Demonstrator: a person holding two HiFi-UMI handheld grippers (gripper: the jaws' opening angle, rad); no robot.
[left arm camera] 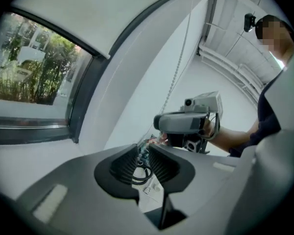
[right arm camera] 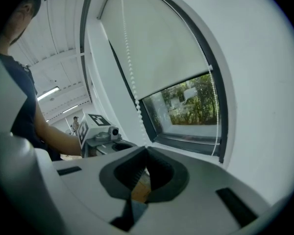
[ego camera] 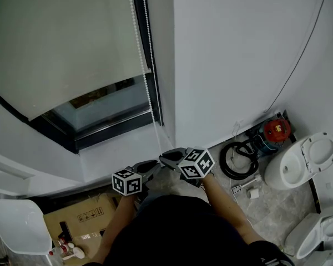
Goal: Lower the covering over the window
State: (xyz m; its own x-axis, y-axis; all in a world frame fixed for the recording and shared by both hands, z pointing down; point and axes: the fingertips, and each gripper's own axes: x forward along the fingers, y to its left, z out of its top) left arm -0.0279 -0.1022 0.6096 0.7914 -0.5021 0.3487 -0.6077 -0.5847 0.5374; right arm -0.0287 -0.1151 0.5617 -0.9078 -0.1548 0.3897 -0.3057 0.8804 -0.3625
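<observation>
One blind (ego camera: 66,43), one bead chain (ego camera: 147,76), two tools (ego camera: 153,165) (ego camera: 167,158), one cardboard box (ego camera: 80,218)

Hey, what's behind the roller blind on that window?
Below the roller blind's hem, the window glass shows green plants outside. Whatever lies behind the lowered blind itself, glass included, is covered and can't be seen.

The roller blind (ego camera: 61,37) covers the upper part of the window (ego camera: 100,108), far left. The bead chain (ego camera: 147,76) hangs along the window's right edge. On the floor (ego camera: 266,204), a cardboard box (ego camera: 80,218) lies near left, and a coiled hose (ego camera: 238,158) lies right, with a toilet (ego camera: 299,160) just right of it.
</observation>
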